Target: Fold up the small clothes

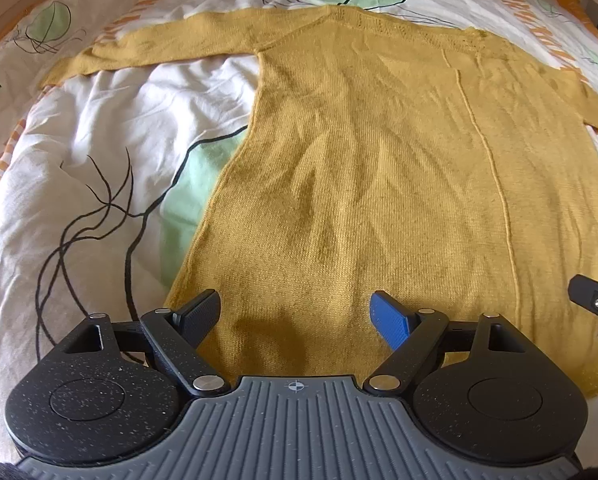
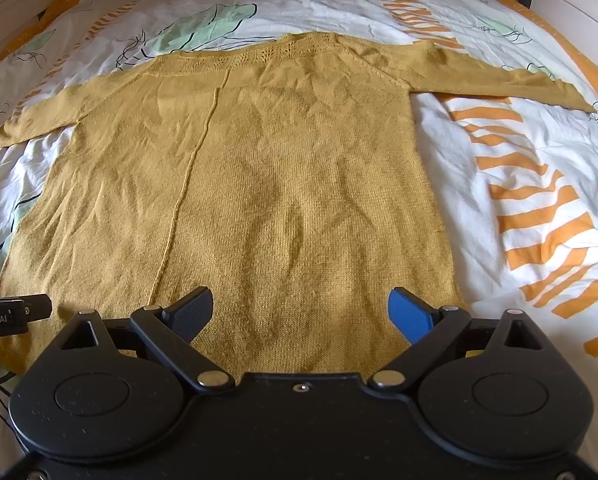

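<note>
Mustard sweater (image 1: 379, 184) spread flat on bed cover (image 1: 99, 128), sleeves out, ready for folding. Left tool (image 1: 295, 316) and right tool (image 2: 303, 312) over near hem, both spread apart, clamping nothing.

Fine matt knit on the mustard sweater (image 2: 283, 184), softly creased, with an openwork band at the neckline (image 2: 267, 54) and a raised seam line (image 1: 495, 168) down the body. Smooth printed cotton-like cloth on the duvet cover (image 1: 79, 140), white, wrinkled, not shiny. Painted white wood at the bed frame (image 2: 559, 4). Matt black plastic on the left gripper (image 1: 297, 312), speckled with dust, a ribbed grey rubbery panel in the middle, bright metal rivets. Cleaner matt black plastic on the right gripper (image 2: 303, 308); textured pads, one black, one blue.
</note>
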The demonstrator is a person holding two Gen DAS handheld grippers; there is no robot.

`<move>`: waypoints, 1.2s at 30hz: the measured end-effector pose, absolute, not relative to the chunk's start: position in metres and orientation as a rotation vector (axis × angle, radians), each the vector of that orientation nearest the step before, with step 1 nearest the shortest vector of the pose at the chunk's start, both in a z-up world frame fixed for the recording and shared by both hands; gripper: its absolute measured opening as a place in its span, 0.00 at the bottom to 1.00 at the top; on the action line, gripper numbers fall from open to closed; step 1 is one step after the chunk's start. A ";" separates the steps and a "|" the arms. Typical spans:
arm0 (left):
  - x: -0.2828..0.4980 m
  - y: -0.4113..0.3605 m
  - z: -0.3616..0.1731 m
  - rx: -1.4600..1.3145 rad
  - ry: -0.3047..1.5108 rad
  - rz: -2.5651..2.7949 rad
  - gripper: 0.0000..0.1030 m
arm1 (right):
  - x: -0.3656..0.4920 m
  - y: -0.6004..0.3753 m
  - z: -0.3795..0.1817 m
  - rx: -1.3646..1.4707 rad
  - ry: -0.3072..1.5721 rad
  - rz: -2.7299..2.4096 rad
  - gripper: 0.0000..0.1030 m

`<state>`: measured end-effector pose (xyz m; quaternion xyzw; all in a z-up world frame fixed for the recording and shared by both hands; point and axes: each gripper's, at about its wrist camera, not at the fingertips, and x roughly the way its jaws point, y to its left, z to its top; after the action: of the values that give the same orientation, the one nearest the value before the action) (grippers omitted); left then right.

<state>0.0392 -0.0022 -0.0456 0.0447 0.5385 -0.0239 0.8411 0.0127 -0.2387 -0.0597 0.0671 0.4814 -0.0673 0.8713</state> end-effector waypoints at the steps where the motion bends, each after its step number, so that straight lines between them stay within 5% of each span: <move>1: 0.040 -0.002 -0.046 0.092 1.142 -0.051 0.79 | 0.014 -0.238 -0.060 0.141 1.009 -0.139 0.92; 15: 0.051 -0.003 -0.065 0.088 1.199 -0.059 0.81 | 0.028 -0.242 -0.078 0.186 1.071 -0.113 0.92; 23: 0.046 0.005 -0.076 0.060 1.138 -0.083 1.00 | 0.034 -0.249 -0.087 0.235 1.083 -0.092 0.99; 28: 0.040 0.006 -0.076 0.062 1.102 -0.110 1.00 | 0.030 -0.254 -0.094 0.252 1.072 -0.046 1.00; 31: 0.044 0.007 -0.069 0.069 1.143 -0.143 0.97 | 0.032 -0.256 -0.092 0.226 1.102 0.009 1.00; 34: 0.046 0.010 -0.052 0.044 1.152 -0.162 0.75 | 0.035 -0.262 -0.085 0.213 1.142 0.087 0.99; 36: 0.049 0.011 -0.035 0.016 1.117 -0.177 0.76 | 0.033 -0.274 -0.078 0.255 1.141 0.121 0.88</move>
<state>0.0495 0.0110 -0.0348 0.0077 0.5293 -0.0836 0.8443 0.0334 -0.2739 -0.0779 0.1205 0.5384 0.0573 0.8321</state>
